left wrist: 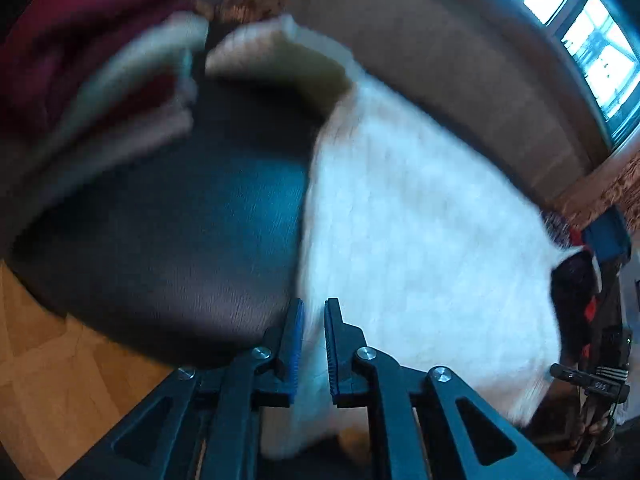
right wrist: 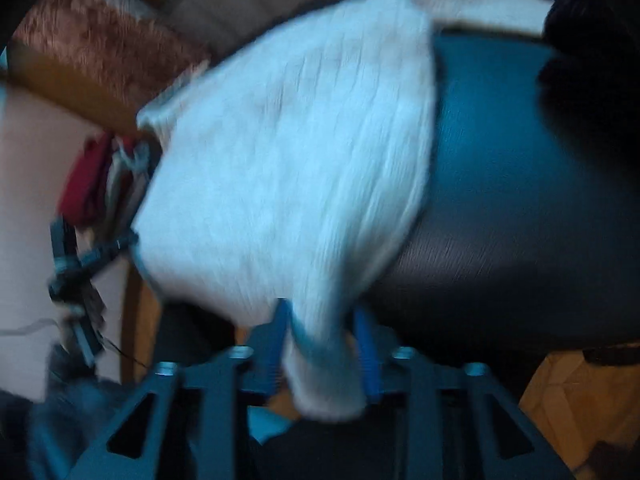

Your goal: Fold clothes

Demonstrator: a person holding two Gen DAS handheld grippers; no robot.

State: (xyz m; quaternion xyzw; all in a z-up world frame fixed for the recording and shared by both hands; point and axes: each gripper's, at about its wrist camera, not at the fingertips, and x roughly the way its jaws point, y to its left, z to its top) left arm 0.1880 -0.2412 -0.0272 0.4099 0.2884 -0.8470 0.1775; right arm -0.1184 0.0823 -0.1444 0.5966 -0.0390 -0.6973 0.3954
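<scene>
Left gripper (left wrist: 314,344): fills the bottom centre of the left wrist view; its blue-padded fingers (left wrist: 295,344) stand nearly closed with a narrow gap, and the near edge of the white sweater (left wrist: 420,232) runs between them. Judged clamped on that edge, though blur leaves the contact unclear.
Right gripper (right wrist: 324,340): bottom centre of the right wrist view; fingers (right wrist: 362,344) partly closed around a bunched corner of the sweater (right wrist: 288,160), which hangs out below the pads. Judged held.
Sweater position: spread across the dark table (left wrist: 180,220), filling the centre and right of the left view and the centre and upper left of the right view. Its near edge sits at both grippers; the far part lies flat on the tabletop.
Fold state: cannot tell whether it is part-folded or laid out; both views are smeared by motion.
Handling: a knitted, ribbed fabric, judged soft, limp and light. It will sag and stretch between two grips, and a thin pinch may slip. Best taken at hem or corners, with a full fold of cloth in each gripper.
Pose: both grippers point forward, low over the near edge of the table, level with the cloth.
Surroundings: folded clothes (left wrist: 132,92) lie at upper left of the left view; wooden floor (left wrist: 48,380) at lower left.
</scene>
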